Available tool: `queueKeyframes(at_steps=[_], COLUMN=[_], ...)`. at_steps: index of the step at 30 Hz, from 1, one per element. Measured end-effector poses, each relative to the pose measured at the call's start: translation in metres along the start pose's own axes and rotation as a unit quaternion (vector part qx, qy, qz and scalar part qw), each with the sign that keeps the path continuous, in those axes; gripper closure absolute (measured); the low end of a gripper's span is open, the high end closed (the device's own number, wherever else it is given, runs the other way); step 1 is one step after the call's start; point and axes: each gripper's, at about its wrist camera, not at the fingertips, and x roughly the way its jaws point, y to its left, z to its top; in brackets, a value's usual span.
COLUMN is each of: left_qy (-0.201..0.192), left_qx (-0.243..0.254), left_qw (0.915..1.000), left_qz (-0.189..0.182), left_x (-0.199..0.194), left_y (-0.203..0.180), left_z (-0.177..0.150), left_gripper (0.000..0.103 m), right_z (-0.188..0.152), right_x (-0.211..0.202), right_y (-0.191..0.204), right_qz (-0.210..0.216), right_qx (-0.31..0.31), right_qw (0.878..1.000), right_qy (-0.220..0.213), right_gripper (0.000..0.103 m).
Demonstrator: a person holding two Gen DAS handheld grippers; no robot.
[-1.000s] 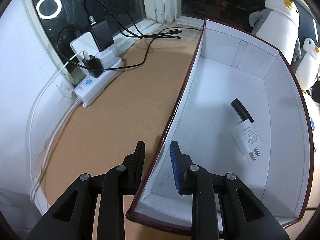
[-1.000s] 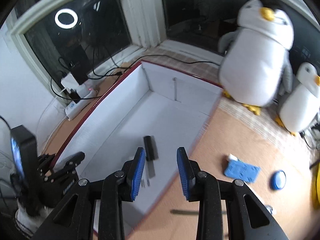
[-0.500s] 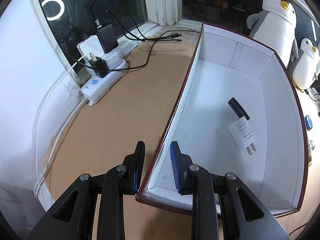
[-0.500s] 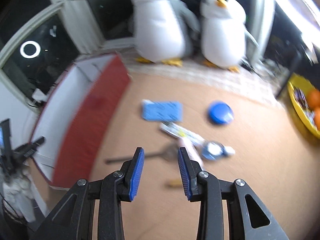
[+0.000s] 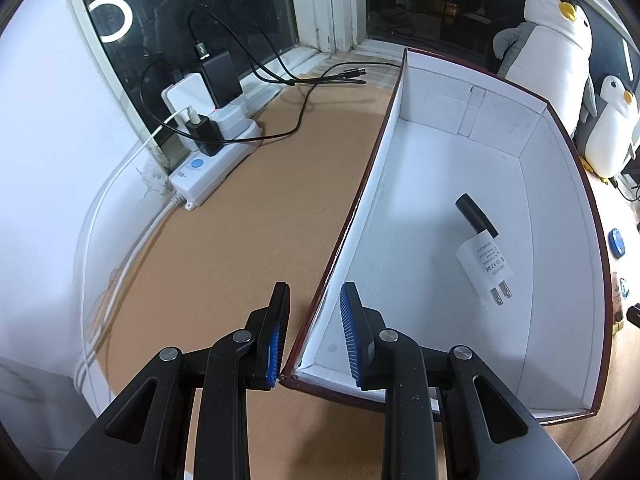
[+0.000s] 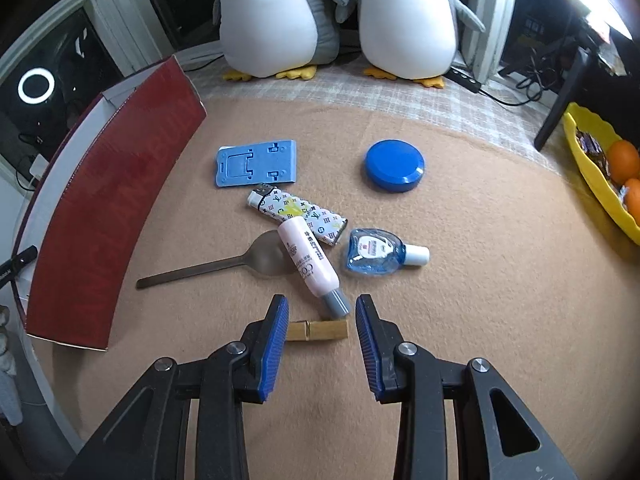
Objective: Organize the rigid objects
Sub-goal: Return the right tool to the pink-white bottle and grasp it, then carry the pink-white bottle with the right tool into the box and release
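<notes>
Since the earlier frame, the right gripper [image 6: 322, 340] has been swung away from the box [image 6: 108, 200] and is now aimed down at the loose items on the tan cloth [image 6: 480, 300], while the left gripper [image 5: 312, 332] has stayed straddling the box's near left wall, little changed.

From largest to smallest, the box is seen at the left with its red outer wall; inside it, a white plug adapter [image 5: 486, 268] with a black piece [image 5: 476, 214] at its far end is already stowed. To its right are laid a blue phone stand [image 6: 256, 163], a blue round lid [image 6: 395, 165], a spoon [image 6: 224, 262], a patterned lighter [image 6: 298, 214], a pink tube [image 6: 310, 262] resting over the spoon's bowl and the lighter, a small blue bottle [image 6: 376, 252], and a wooden clothespin [image 6: 318, 330].

A fresh pick appears to be in hand. The clothespin, nearest and lying between the right fingers, is judged the likely target; a lowering and a closing across it would be called for.

Both grippers are held moderately open and empty. Whether the box wall is touched by the left pads cannot be told.
</notes>
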Motion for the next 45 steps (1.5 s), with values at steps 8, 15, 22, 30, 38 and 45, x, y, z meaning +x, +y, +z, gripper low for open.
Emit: queueKeyframes(at_steps=[8, 15, 22, 30, 38, 45], left_qy=[-0.001, -0.001, -0.001, 0.002, 0.009, 0.012], left_qx=[-0.009, -0.010, -0.008, -0.010, -0.013, -0.014], left_qw=[1.0000, 0.9999, 1.0000, 0.9999, 0.9998, 0.9996], left_qz=[0.001, 0.001, 0.000, -0.005, -0.014, -0.020], left_x=[-0.003, -0.004, -0.004, 0.000, 0.009, 0.016], left_y=[0.004, 0.006, 0.003, 0.002, 0.003, 0.002], left_z=[-0.001, -0.002, -0.003, 0.000, 0.003, 0.004], left_gripper=[0.079, 0.079, 0.079, 0.079, 0.079, 0.079], right_z=[0.012, 0.020, 0.019, 0.017, 0.027, 0.036], right_x=[0.028, 0.041, 0.043, 0.014, -0.025, -0.051], right_y=[0.010, 0.014, 0.016, 0.021, 0.061, 0.113], right_qz=[-0.013, -0.021, -0.021, -0.004, 0.026, 0.065], right_qx=[-0.025, -0.042, -0.048, -0.035, -0.063, -0.098], right_qw=[0.999, 0.998, 0.998, 0.999, 0.998, 0.992], right_qy=[0.027, 0.037, 0.040, 0.016, -0.020, -0.046], right_gripper=[0.071, 0.075, 0.084, 0.085, 0.085, 0.085])
